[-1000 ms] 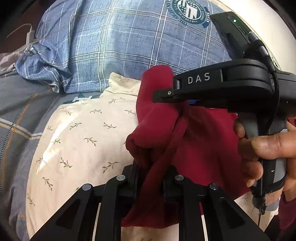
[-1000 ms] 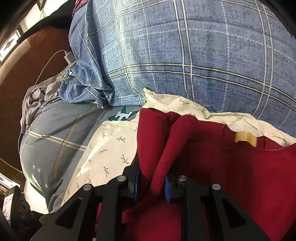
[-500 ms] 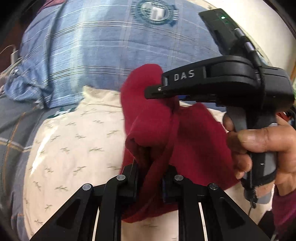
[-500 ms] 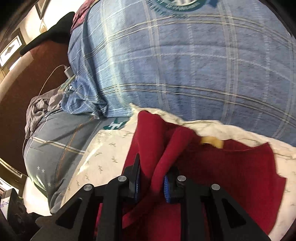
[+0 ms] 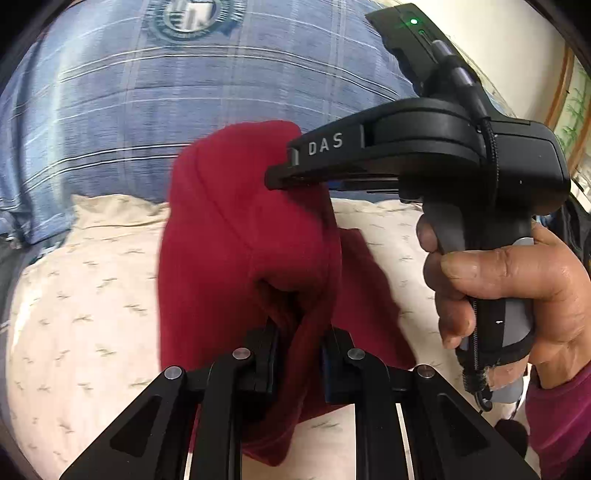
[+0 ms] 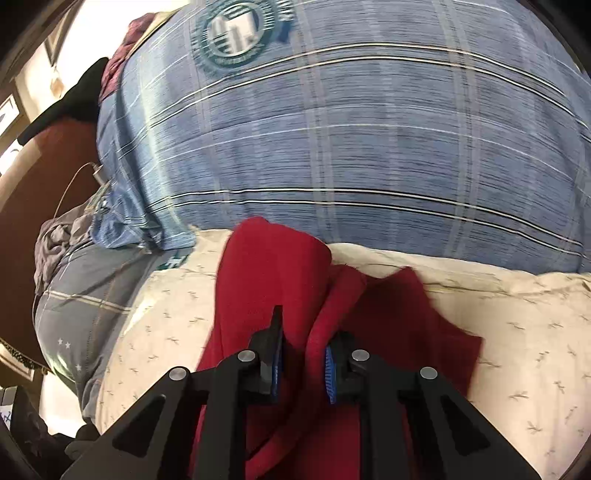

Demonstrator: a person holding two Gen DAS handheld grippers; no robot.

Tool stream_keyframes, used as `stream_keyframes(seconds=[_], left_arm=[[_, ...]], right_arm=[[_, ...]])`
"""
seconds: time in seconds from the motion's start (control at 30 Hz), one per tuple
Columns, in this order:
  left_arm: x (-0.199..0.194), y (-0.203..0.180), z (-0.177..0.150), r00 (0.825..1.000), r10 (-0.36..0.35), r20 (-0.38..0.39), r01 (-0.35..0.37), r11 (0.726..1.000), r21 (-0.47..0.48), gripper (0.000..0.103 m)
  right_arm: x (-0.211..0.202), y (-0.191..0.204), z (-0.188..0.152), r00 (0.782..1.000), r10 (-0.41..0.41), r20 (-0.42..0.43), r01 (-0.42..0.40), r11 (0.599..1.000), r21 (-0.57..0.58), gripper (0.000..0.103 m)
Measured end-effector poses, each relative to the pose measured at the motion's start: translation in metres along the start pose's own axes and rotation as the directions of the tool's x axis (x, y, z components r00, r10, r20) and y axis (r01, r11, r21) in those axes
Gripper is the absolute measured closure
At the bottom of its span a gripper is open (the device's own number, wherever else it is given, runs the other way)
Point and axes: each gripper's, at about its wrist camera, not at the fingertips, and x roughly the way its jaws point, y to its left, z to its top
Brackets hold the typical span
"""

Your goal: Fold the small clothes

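Observation:
A dark red garment (image 5: 236,266) hangs bunched over a cream leaf-print pillow (image 5: 81,314). My left gripper (image 5: 297,354) is shut on a fold of its near edge. My right gripper (image 6: 303,362) is shut on another bunched edge of the red garment (image 6: 266,280). The right gripper also shows in the left wrist view (image 5: 280,179), held by a hand, its tip pressed into the cloth above my left one. The cloth is lifted between the two grippers, and its lower part trails on the pillow (image 6: 524,332).
A blue plaid blanket (image 6: 332,129) with a round green emblem (image 6: 236,33) rises behind the pillow. A grey plaid sheet (image 6: 81,295), a white charger cable (image 6: 74,181) and dark wooden furniture (image 6: 33,177) lie to the left.
Both grippers have lifted the red garment up and away from the pillow. More of the blanket and its emblem shows now. The garment hangs narrower and more gathered.

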Motion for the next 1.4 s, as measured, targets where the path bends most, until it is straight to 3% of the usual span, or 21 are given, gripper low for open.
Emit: stream_keyframes(seconds=[0.23, 0.5, 0.57, 0.63, 0.7, 0.73, 0.83, 0.93, 1.03, 1.2, 1.3, 1.37, 1.4], left_arm=[[0.036, -0.029, 0.004, 0.999, -0.016, -0.051, 0.017, 1.0, 0.016, 0.088], [0.067, -0.03, 0.0, 0.995, -0.037, -0.097, 0.036, 0.999, -0.013, 0.085], [0.06, -0.028, 0.001, 0.992, -0.066, -0.106, 0.066, 0.998, -0.007, 0.071], [0.044, -0.022, 0.001, 0.989, -0.089, -0.118, 0.089, 0.996, -0.01, 0.058], [0.018, -0.015, -0.001, 0.992, -0.092, -0.089, 0.093, 0.996, 0.008, 0.048], [0.002, -0.011, -0.003, 0.994, -0.083, -0.064, 0.085, 0.996, 0.028, 0.045], [-0.031, 0.003, -0.012, 1.0, -0.02, -0.009, 0.02, 0.998, 0.062, 0.043], [-0.052, 0.017, -0.025, 0.997, 0.073, 0.03, -0.074, 0.995, 0.064, 0.042], [-0.051, 0.023, -0.04, 0.992, 0.129, 0.001, -0.129, 0.991, 0.024, 0.043], [-0.033, 0.03, -0.049, 0.983, 0.178, -0.045, -0.179, 0.984, -0.011, 0.043], [-0.017, 0.029, -0.048, 0.98, 0.19, -0.058, -0.192, 0.981, -0.021, 0.042], [-0.011, 0.026, -0.047, 0.978, 0.197, -0.067, -0.199, 0.979, -0.032, 0.042], [-0.013, 0.029, -0.048, 0.978, 0.195, -0.068, -0.198, 0.979, -0.04, 0.042]], right_arm=[[0.008, -0.049, -0.004, 0.999, -0.043, -0.031, 0.044, 0.998, 0.051, 0.086], [0.046, -0.087, -0.02, 0.995, -0.046, -0.09, 0.058, 0.989, 0.136, 0.085], [0.047, -0.088, -0.02, 0.996, -0.04, -0.08, 0.052, 0.986, 0.156, 0.082], [0.039, -0.09, -0.022, 0.998, -0.02, -0.067, 0.032, 0.983, 0.182, 0.071], [0.022, -0.091, -0.027, 0.998, -0.021, -0.051, 0.031, 0.979, 0.201, 0.068], [0.014, -0.089, -0.03, 0.999, -0.012, -0.043, 0.021, 0.979, 0.202, 0.067], [-0.019, -0.085, -0.048, 0.998, 0.059, 0.0, -0.057, 0.975, 0.216, 0.051], [-0.038, -0.076, -0.068, 0.993, 0.118, 0.018, -0.119, 0.967, 0.225, 0.039], [-0.034, -0.057, -0.084, 0.987, 0.161, -0.016, -0.153, 0.961, 0.232, 0.039], [-0.022, -0.051, -0.112, 0.986, 0.162, -0.044, -0.141, 0.941, 0.309, 0.035], [-0.016, -0.055, -0.119, 0.979, 0.202, 0.008, -0.19, 0.908, 0.373, 0.023], [-0.004, -0.057, -0.119, 0.977, 0.213, 0.007, -0.199, 0.899, 0.391, 0.023], [0.002, -0.055, -0.118, 0.98, 0.199, -0.01, -0.18, 0.905, 0.385, 0.031]])
